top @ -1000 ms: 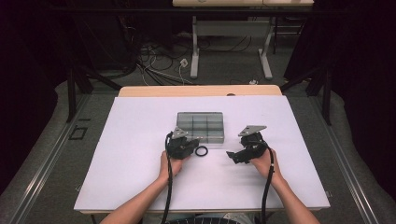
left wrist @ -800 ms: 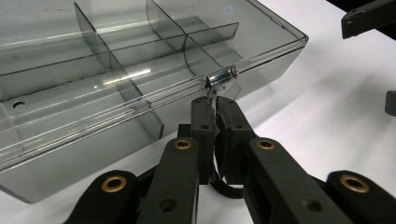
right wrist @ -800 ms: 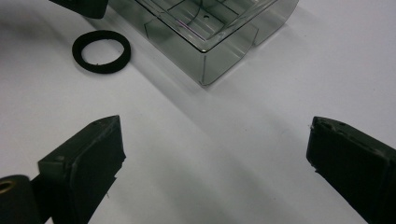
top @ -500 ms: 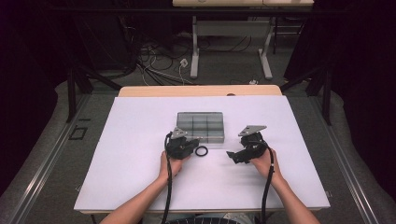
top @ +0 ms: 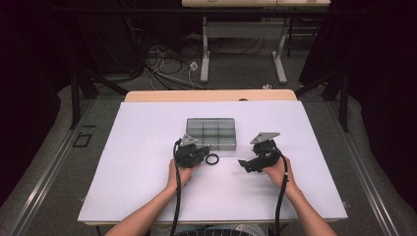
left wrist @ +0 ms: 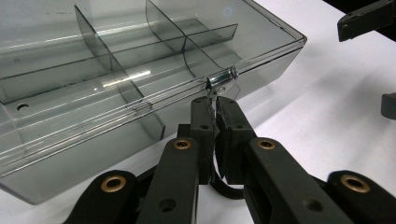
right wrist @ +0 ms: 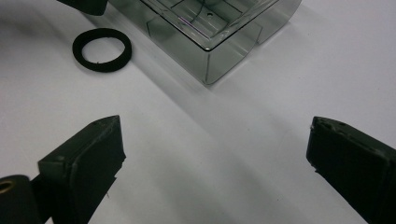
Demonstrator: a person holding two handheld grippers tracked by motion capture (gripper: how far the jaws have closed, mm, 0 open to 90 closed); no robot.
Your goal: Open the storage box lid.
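A smoky clear compartment box (top: pixel 211 132) with its lid closed lies on the white table. My left gripper (top: pixel 205 147) is at the box's near edge. In the left gripper view its jaws are shut (left wrist: pixel 214 105) on the small latch tab (left wrist: pixel 220 78) at the front of the box (left wrist: pixel 116 79). A black ring (top: pixel 212 159) lies flat on the table just in front of the box, beside the left gripper. My right gripper (top: pixel 245 164) hovers to the right of the ring, open (right wrist: pixel 215 158) with nothing between its fingers, looking toward the ring (right wrist: pixel 102 49) and a corner of the box (right wrist: pixel 210 42).
The white table surface (top: pixel 147 196) extends wide on all sides of the box. Beyond its far wooden edge (top: pixel 211 95) are cables and table legs on the floor. The person's forearms enter from the bottom.
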